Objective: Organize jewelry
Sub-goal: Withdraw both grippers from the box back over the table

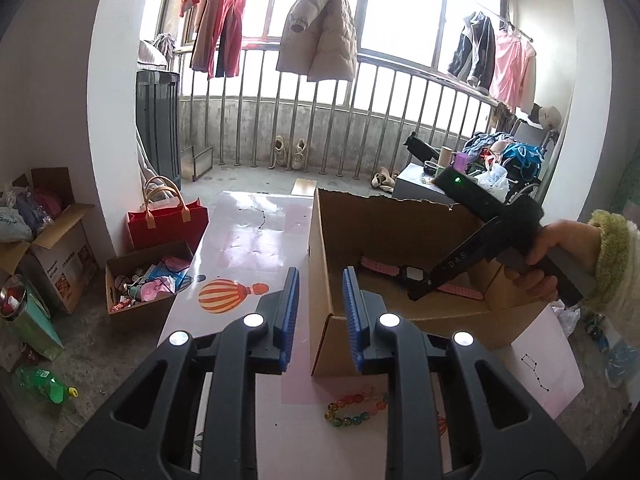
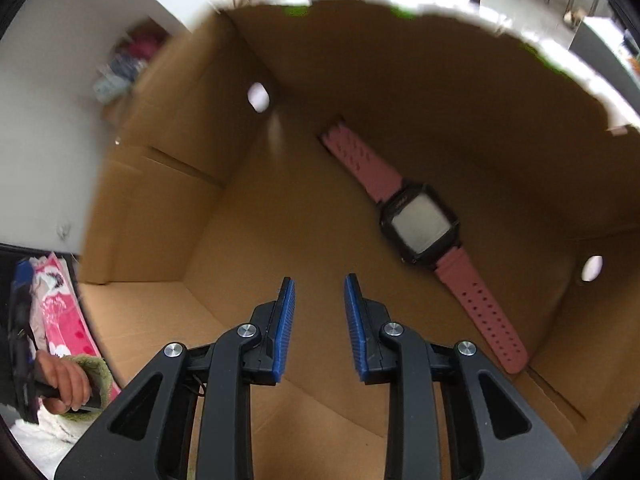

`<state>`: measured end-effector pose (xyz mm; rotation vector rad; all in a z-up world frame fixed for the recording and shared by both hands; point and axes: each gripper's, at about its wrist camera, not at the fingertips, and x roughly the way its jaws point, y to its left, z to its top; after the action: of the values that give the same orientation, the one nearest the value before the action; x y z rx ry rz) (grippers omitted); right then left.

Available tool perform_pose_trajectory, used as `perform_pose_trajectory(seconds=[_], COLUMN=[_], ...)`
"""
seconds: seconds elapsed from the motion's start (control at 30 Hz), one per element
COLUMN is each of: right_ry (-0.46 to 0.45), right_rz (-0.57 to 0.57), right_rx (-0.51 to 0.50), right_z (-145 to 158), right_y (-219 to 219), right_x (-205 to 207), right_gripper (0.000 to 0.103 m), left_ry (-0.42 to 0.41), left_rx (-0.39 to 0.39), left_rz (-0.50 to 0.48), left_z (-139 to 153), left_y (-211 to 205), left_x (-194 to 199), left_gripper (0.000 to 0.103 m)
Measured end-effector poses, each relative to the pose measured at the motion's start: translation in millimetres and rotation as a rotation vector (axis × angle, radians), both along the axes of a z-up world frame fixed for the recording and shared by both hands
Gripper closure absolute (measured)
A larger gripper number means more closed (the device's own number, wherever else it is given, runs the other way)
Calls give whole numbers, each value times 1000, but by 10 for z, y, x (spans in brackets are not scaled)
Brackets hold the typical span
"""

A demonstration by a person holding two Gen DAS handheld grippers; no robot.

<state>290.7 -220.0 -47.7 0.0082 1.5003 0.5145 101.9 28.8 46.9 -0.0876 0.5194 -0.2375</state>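
Item 1, nearest us: our left gripper (image 1: 320,316), jaws parted with nothing between the blue pads, hanging over the table (image 1: 240,232) just short of the box.

Item 2, directly under it: 1 bead bracelet (image 1: 356,410) of coloured glassy beads, lying loose on the table outside the cardboard box (image 1: 384,220), near its front corner. We count this as not yet sorted.

Item 3: our right gripper (image 2: 320,320), pointed steeply down inside the box, jaws apart and empty; the left view shows its black body reaching in over the box wall from the right.

Item 4, on the box floor: 1 pink-strapped watch (image 2: 420,224), lying flat, face up, beside the right gripper and clear of its pads. We count this as stored.

Tally, as we judge it: 1 piece in the box, 1 piece left on the table. Whether other jewelry waits elsewhere we cannot tell.

Item 5, beyond: a red bag (image 1: 168,220) on the floor, coats hanging at the window.
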Motion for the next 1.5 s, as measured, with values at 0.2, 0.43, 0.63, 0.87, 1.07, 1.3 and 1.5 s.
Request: perform_pose_trajectory(seconds=[0.2, 0.43, 0.63, 0.87, 1.07, 1.3, 1.5], right_ry=[91, -16, -179, -631, -798, -747, -676], right_rz=[-49, -105, -84, -148, -322, -525, -535], right_rx=[-45, -120, -98, 16, 85, 138, 185], right_z=[-201, -46, 566, 1626, 1527, 582, 313], right_y=[-66, -134, -206, -493, -825, -840, -800], right_x=[224, 307, -49, -1317, -2312, -2705, -2680], right_gripper=[80, 81, 80, 57, 55, 55, 55], left_ry=[-6, 65, 135, 158, 169, 202, 222], left_rx=[8, -4, 10, 33, 62, 100, 169], left_rz=[-5, 6, -4, -32, -78, -175, -231], left_z=[-133, -377, -617, -801, -899, -1022, -1128], left_y=[103, 227, 276, 148, -33, -329, -585], left_x=[-196, -394, -480, -458, -451, -375, -166], left_gripper=[78, 78, 78, 78, 78, 78, 75])
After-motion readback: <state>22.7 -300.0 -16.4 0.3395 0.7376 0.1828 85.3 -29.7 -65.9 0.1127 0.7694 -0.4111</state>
